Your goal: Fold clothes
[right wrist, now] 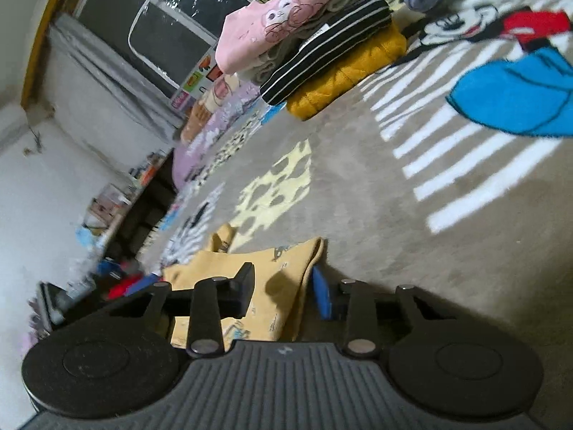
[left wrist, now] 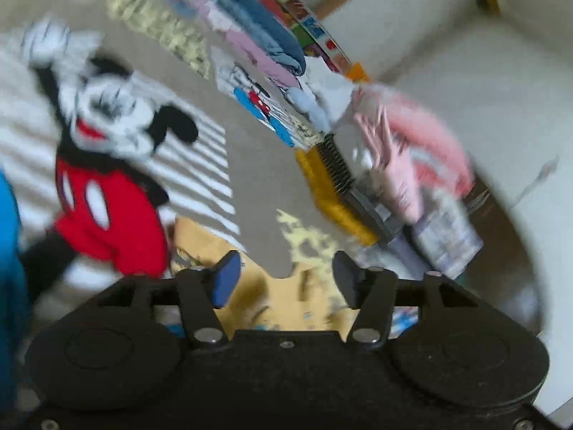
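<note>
While your left tongs (left wrist: 283, 279) stand wide over the yellow garment (left wrist: 283, 297), nothing sits between their pads. Your right tongs (right wrist: 284, 286) are spread too, straddling a raised fold of that same yellow garment (right wrist: 265, 279), which lies on the cartoon-mouse blanket (right wrist: 358, 186); whether the pads touch the cloth cannot be told. Only the right view gives the folded stack (right wrist: 322, 46) sharply: pink top, striped piece, mustard knit beneath, with a dark window (right wrist: 161, 25) behind. The left view blurs that stack (left wrist: 358, 186) but alone shows the big mouse figure (left wrist: 107, 165) and a heap of loose clothes (left wrist: 258, 43) beyond.
</note>
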A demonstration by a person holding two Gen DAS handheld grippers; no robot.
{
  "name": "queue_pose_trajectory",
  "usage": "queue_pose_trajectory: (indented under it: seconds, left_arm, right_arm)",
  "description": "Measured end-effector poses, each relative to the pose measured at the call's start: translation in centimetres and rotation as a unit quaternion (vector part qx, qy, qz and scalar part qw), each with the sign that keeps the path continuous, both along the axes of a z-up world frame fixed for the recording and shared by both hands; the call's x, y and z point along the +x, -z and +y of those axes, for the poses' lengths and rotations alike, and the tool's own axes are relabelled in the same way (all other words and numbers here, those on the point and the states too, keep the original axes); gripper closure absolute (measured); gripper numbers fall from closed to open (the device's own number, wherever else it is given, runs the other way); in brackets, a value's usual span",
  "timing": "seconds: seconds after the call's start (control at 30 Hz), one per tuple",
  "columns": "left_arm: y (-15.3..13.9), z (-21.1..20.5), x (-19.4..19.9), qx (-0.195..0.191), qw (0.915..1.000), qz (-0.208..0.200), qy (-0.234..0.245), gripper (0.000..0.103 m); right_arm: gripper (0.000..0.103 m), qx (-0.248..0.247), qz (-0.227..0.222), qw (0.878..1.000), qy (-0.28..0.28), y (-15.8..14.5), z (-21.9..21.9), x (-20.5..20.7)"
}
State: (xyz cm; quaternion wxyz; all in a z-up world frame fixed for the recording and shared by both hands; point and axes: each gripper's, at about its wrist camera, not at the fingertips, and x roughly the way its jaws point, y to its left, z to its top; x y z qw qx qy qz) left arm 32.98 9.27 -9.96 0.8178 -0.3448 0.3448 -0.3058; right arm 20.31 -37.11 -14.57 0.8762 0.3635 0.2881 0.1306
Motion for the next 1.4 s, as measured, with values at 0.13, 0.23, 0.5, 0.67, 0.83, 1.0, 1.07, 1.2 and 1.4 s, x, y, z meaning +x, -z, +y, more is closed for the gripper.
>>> queue_pose_trajectory:
  seconds: [0.13, 0.23, 0.5, 0.67, 0.83, 1.0, 1.07, 1.2, 1.4]
  left_arm:
    - [1.5, 0.0, 0.5, -0.006, 0.9987, 0.044, -0.023, 0.037]
    - [1.3, -0.4, 0.4, -0.008, 0.9988, 0.042, -0.023, 0.031]
    - [1.7, 0.7, 1.2, -0.049, 0.9968, 0.059, -0.025, 0.03]
    - [1.6, 0.9, 1.3, -0.058, 0.996, 0.063, -0.025, 0.028]
    - [2.2, 2.0, 1.5, -0.098, 0.9917, 0.077, -0.028, 0.028]
    - [2.9, 3.5, 1.6, -0.155, 0.9825, 0.098, -0.033, 0.028]
    - [2.9, 3.7, 1.6, -0.162, 0.9809, 0.102, -0.034, 0.028]
    - [2.9, 4.0, 1.6, -0.172, 0.979, 0.105, -0.033, 0.028]
    - [3.1, 4.4, 1.6, -0.183, 0.9764, 0.111, -0.03, 0.028]
  right_arm:
    - [0.074, -0.072, -0.004, 0.997, 0.001, -0.5, 1.8, 0.2]
    - [0.094, -0.124, -0.015, 0.992, 0.004, -0.9, 3.2, 0.0]
    - [0.094, -0.051, -0.117, 0.991, 0.03, -6.0, 2.3, -3.8]
    - [0.094, -0.078, -0.172, 0.982, -0.006, -10.4, 4.9, -5.9]
    - [0.094, -0.153, -0.205, 0.965, -0.053, -12.8, 9.7, -7.9]
    - [0.094, -0.235, -0.243, 0.933, -0.119, -15.0, 15.1, -9.8]
    - [0.094, -0.27, -0.256, 0.917, -0.145, -15.6, 17.1, -10.7]
    - [0.094, -0.317, -0.268, 0.889, -0.192, -15.8, 20.3, -12.0]
    - [0.094, -0.384, -0.263, 0.845, -0.264, -13.4, 24.6, -14.0]
